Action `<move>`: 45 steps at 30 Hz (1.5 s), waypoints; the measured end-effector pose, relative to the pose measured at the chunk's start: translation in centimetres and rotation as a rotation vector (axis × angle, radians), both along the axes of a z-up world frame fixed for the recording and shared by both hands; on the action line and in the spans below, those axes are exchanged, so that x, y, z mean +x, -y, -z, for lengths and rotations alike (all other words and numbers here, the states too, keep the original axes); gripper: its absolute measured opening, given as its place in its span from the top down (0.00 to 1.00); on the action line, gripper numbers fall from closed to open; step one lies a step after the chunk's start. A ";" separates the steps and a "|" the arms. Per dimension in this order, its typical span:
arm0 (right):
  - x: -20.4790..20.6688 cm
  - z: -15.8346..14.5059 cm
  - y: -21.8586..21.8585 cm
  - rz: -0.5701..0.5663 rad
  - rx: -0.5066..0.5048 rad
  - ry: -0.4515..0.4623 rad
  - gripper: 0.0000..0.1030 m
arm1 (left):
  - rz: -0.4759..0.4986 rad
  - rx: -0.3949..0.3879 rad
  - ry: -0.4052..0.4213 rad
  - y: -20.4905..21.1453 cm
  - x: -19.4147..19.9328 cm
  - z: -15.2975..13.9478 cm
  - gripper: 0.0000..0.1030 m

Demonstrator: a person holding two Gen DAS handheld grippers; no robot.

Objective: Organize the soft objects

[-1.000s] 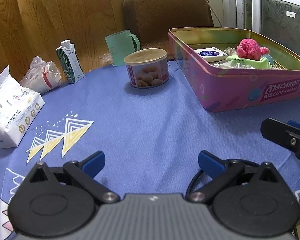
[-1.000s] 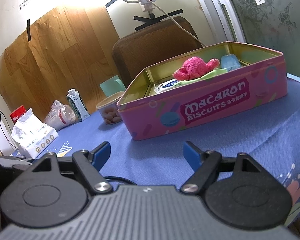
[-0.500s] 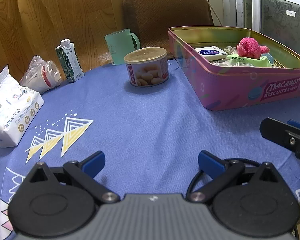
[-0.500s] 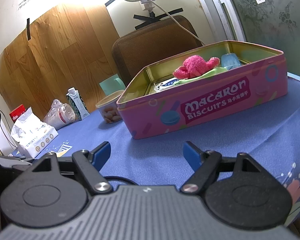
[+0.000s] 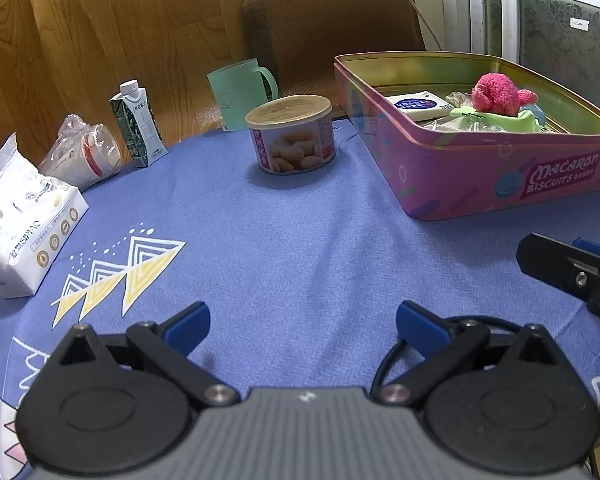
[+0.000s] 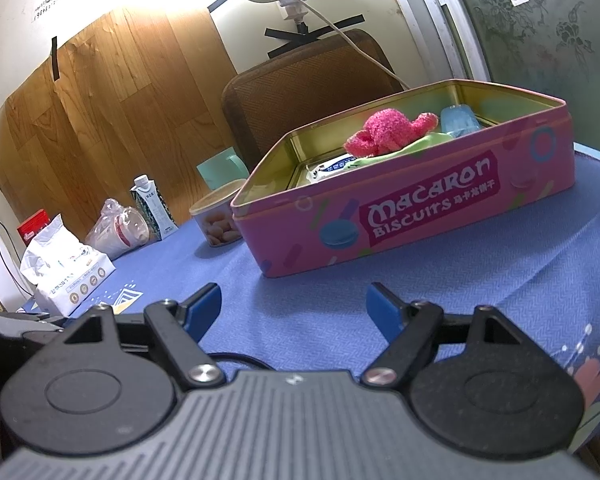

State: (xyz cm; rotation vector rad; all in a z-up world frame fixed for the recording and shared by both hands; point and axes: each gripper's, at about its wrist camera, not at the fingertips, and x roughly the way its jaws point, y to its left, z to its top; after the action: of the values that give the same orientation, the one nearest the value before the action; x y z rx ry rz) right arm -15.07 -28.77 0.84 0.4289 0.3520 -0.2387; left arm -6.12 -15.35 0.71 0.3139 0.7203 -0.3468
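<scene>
A pink Macaron biscuit tin point(image 5: 480, 176) point(image 6: 412, 216) stands open on the blue tablecloth point(image 5: 292, 240). Inside it lie a fuzzy pink soft toy point(image 5: 496, 94) point(image 6: 388, 132), a green pouch point(image 5: 496, 120), a white tissue pack point(image 5: 418, 104) and a light blue item point(image 6: 458, 120). My left gripper point(image 5: 302, 326) hovers open over bare cloth, well short of the tin. My right gripper point(image 6: 294, 306) is open too, empty, just in front of the tin's long side. One right finger point(image 5: 560, 268) shows at the right edge of the left wrist view.
A snack can point(image 5: 294, 136), a green mug point(image 5: 238, 92), a milk carton point(image 5: 138, 126), a bagged cup point(image 5: 86, 152) and a white tissue bag point(image 5: 24, 216) line the table's far and left side. A brown chair point(image 5: 332, 28) stands behind.
</scene>
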 end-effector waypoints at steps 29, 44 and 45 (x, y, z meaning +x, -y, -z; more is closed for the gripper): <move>0.0 -0.1 0.1 0.001 0.002 0.000 0.21 | 0.020 -0.009 0.004 0.2 -0.4 -0.6 0.00; -0.2 -0.5 -0.1 0.008 -0.005 0.008 0.21 | 0.042 -0.027 -0.004 0.1 -0.8 -1.1 0.00; -0.2 -0.5 -0.1 0.008 -0.005 0.008 0.21 | 0.044 -0.029 -0.005 0.1 -0.8 -1.1 0.00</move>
State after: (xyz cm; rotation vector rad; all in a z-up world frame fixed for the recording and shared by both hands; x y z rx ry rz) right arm -15.32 -28.68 1.39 0.4264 0.3420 -0.2456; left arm -6.88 -15.47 1.83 0.3013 0.7140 -0.3993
